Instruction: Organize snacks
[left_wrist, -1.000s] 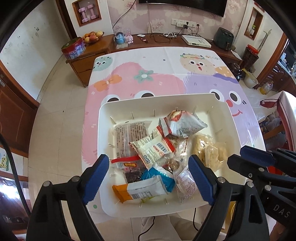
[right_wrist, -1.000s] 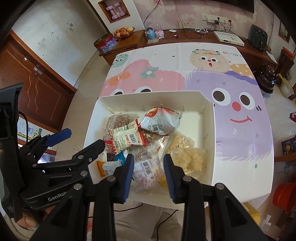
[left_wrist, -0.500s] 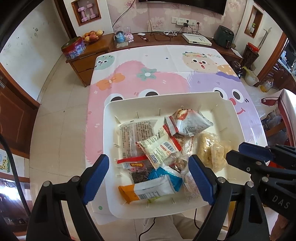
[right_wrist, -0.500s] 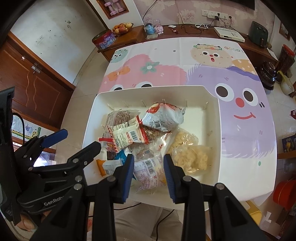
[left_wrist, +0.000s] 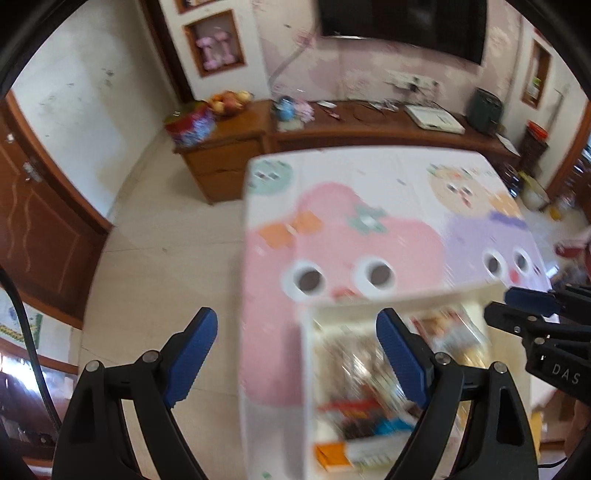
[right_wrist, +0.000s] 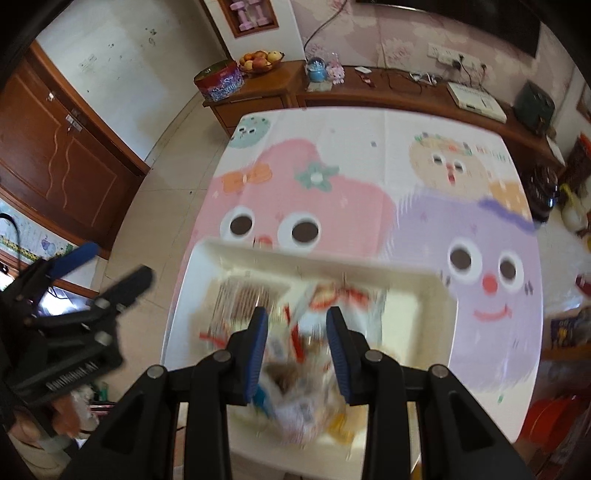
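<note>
A white bin full of mixed snack packets stands at the near edge of the table; it also shows blurred in the left wrist view. My left gripper is open and empty, hanging over the bin's left wall and the table's left edge. My right gripper is partly open and empty, above the packets in the bin. The right gripper also shows at the right edge of the left wrist view.
The table wears a cartoon cloth with pink and purple faces. A wooden sideboard at the far end carries a fruit bowl, a tin and cables. Tiled floor lies to the left.
Both views have swung up and left and turned blurry. The bin sits lower in both frames. The left gripper has shifted left past the bin's edge. Both grippers keep their openings.
</note>
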